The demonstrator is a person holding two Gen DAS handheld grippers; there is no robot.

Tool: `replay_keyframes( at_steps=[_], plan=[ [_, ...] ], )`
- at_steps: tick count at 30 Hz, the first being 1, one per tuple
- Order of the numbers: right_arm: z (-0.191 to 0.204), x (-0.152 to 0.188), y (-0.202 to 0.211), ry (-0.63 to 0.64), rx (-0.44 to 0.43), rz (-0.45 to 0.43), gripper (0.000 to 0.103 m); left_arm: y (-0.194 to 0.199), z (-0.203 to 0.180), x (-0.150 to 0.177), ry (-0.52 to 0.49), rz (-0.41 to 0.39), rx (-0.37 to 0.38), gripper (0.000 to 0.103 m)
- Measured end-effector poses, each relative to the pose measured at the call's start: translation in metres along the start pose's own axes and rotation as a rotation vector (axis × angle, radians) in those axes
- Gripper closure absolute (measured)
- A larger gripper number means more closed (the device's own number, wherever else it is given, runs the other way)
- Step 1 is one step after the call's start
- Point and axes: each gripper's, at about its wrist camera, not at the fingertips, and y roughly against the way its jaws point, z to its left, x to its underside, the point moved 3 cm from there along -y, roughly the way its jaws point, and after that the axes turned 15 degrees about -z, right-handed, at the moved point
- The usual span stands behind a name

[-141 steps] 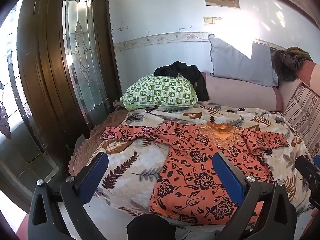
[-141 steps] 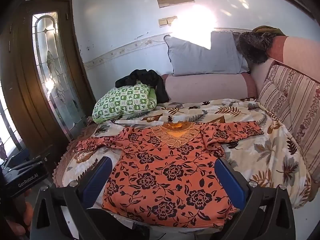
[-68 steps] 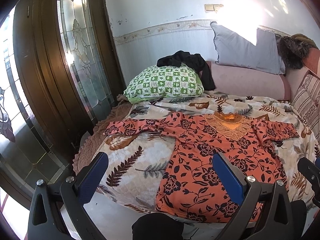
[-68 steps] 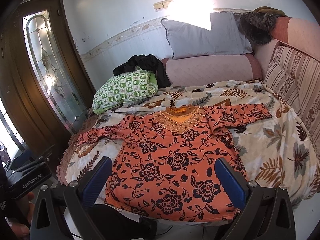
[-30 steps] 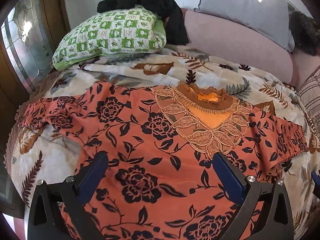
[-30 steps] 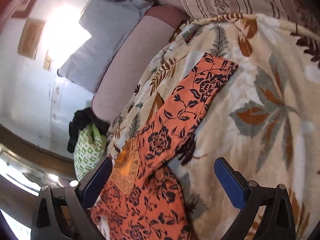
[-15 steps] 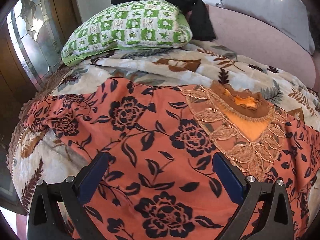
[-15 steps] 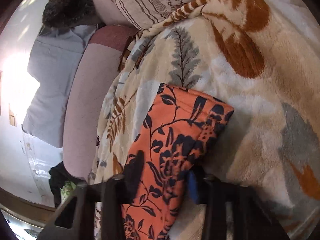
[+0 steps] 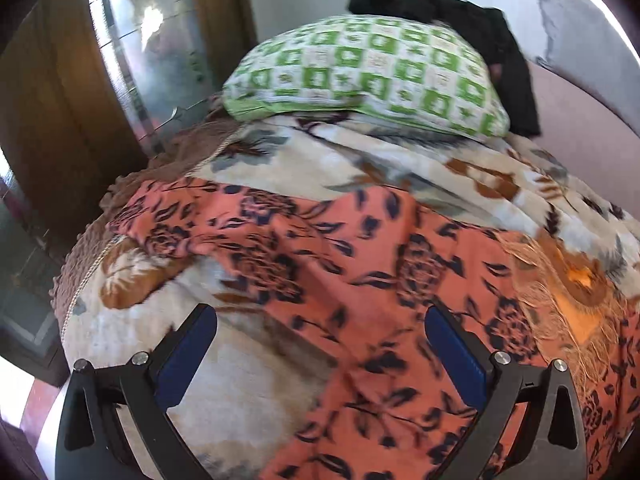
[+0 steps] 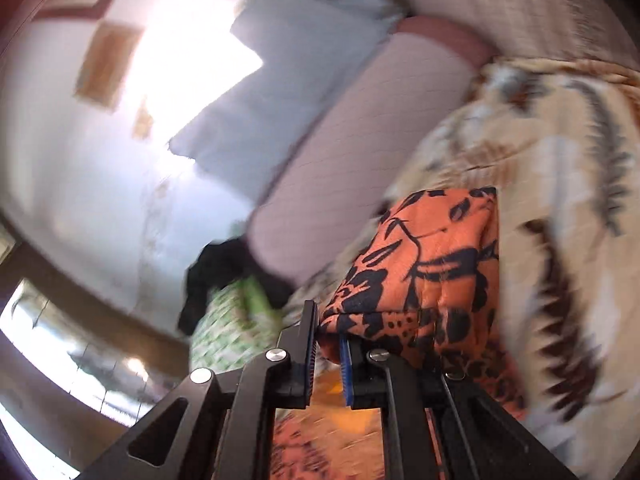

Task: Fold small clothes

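While my left gripper hangs wide open over the orange floral top, nothing between its blue pads, I see its view has slid over towards the left sleeve, which lies flat by the bed's edge below the green checked pillow. Further right, my right gripper has just snapped closed on the right sleeve; a second ago its jaws stood wide above that cuff on the leaf-print blanket. Now the cloth bunches, pinched at the fingertips. I judge the first sleeve fold is beginning, with the top otherwise spread on the bed.
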Motion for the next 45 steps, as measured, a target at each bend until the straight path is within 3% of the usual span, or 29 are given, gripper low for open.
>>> replay_keyframes(
  at_steps=[3, 6, 10, 11, 13, 14, 17, 21, 24, 25, 26, 27, 29, 33, 40, 45],
  plan=[
    [0.049, 0.064, -0.023, 0.055, -0.058, 0.089, 0.092, -0.009, 0.036, -0.005, 0.044, 0.003, -0.066, 0.000],
    [0.074, 0.141, -0.043, 0.077, -0.077, 0.189, 0.092, -0.022, 0.067, -0.007, 0.100, 0.032, -0.102, 0.000],
    [0.084, 0.236, -0.079, 0.134, -0.022, 0.330, 0.088, -0.034, 0.100, -0.004, 0.177, 0.092, -0.122, 0.000],
    [0.084, 0.258, -0.086, 0.155, -0.009, 0.374, 0.081, -0.036, 0.107, -0.003, 0.194, 0.103, -0.125, 0.000],
    [0.084, 0.299, -0.094, 0.148, -0.032, 0.488, 0.036, -0.038, 0.115, -0.003, 0.215, 0.114, -0.124, 0.000],
    [0.083, 0.316, -0.095, 0.120, -0.051, 0.540, 0.006, -0.039, 0.119, -0.003, 0.222, 0.117, -0.131, 0.000],
    [0.081, 0.342, -0.088, 0.118, -0.106, 0.657, 0.005, -0.042, 0.125, -0.002, 0.244, 0.131, -0.135, 0.000],
    [0.073, 0.306, -0.062, 0.143, -0.177, 0.563, 0.005, -0.045, 0.126, -0.001, 0.252, 0.150, -0.133, 0.000],
    [0.058, 0.266, -0.056, 0.148, -0.128, 0.470, 0.007, -0.049, 0.133, 0.002, 0.263, 0.173, -0.147, 0.000],
    [0.056, 0.257, -0.059, 0.147, -0.110, 0.456, 0.011, -0.050, 0.137, 0.003, 0.279, 0.183, -0.143, 0.000],
    [0.053, 0.250, -0.062, 0.132, -0.104, 0.448, 0.024, -0.051, 0.144, 0.004, 0.303, 0.195, -0.137, 0.000],
    [0.052, 0.248, -0.067, 0.115, -0.098, 0.450, 0.035, -0.052, 0.152, 0.005, 0.338, 0.202, -0.136, 0.000],
    [0.050, 0.258, -0.076, 0.133, -0.077, 0.483, 0.042, -0.054, 0.169, 0.007, 0.400, 0.200, -0.146, 0.000],
    [0.035, 0.314, -0.099, 0.307, 0.056, 0.665, 0.046, -0.064, 0.194, 0.010, 0.498, 0.225, -0.125, 0.000],
    [0.049, 0.271, -0.043, 0.409, -0.085, 0.543, 0.049, -0.073, 0.218, 0.009, 0.676, 0.201, -0.014, 0.000],
    [0.022, 0.235, 0.010, 0.424, -0.124, 0.497, 0.049, -0.082, 0.230, 0.002, 0.757, 0.143, 0.015, 0.000]
  ],
)
